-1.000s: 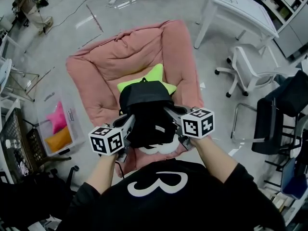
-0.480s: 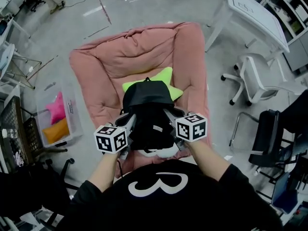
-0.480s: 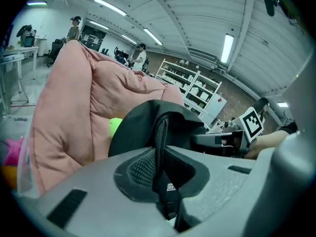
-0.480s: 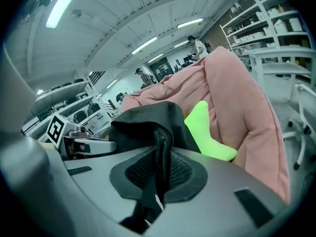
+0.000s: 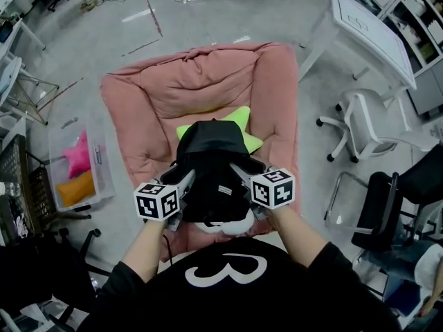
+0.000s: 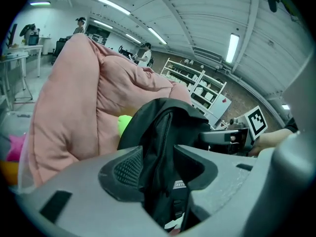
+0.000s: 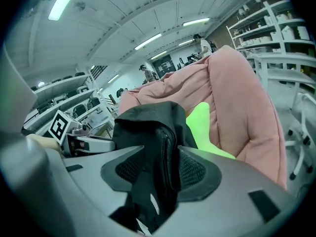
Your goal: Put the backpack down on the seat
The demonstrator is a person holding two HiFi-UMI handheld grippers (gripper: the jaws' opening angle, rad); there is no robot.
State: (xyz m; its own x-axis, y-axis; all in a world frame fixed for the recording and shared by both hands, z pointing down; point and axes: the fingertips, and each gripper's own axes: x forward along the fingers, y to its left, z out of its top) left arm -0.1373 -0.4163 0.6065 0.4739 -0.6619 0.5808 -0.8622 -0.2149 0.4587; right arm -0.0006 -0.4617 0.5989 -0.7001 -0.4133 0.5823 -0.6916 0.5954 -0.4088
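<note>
The backpack [image 5: 211, 164] is being let go on the pink seat [image 5: 201, 81], just in front of a green star pillow [image 5: 241, 120]. The left tongs [image 6: 158, 164] and right tongs [image 7: 155, 172] are opening, with black cloth loose between their jaws. Next, both should probably be pulled straight back so no strap gets caught. A clear box [image 5: 73, 133] and a white chair [image 5: 367, 120] are kept well apart.

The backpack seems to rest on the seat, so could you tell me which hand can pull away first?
Probably the left tongs: both pairs are opening around the backpack, but the left shows a clear gap beside the fabric, while fabric fills the right tongs.
</note>
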